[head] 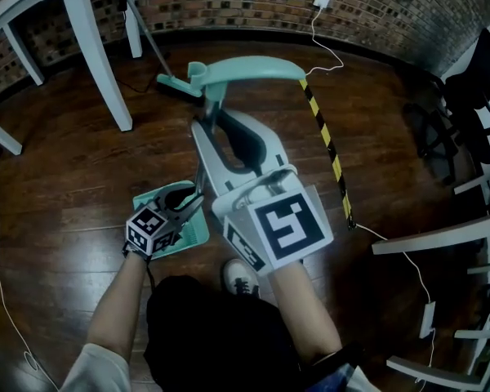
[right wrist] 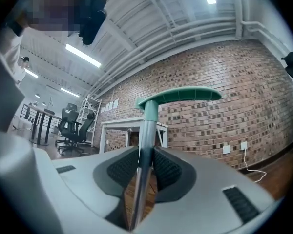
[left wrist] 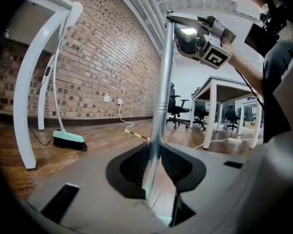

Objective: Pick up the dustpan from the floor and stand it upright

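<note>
The dark wooden floor (head: 65,178) carried a broom (head: 178,88), a black-and-yellow striped strip (head: 327,141), white cables (head: 0,284) and table legs (head: 98,64).

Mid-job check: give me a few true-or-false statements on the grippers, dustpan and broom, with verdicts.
1. The left gripper and right gripper are both shut on the pole. True.
2. The right gripper grips lower than the left. False: it grips just under the handle, while the left is down near the pan.
3. The broom lies flat. False: it stands on its bristles with the stick up, beside a table leg.
4. A yellow-black strip lies on the floor. True.
</note>
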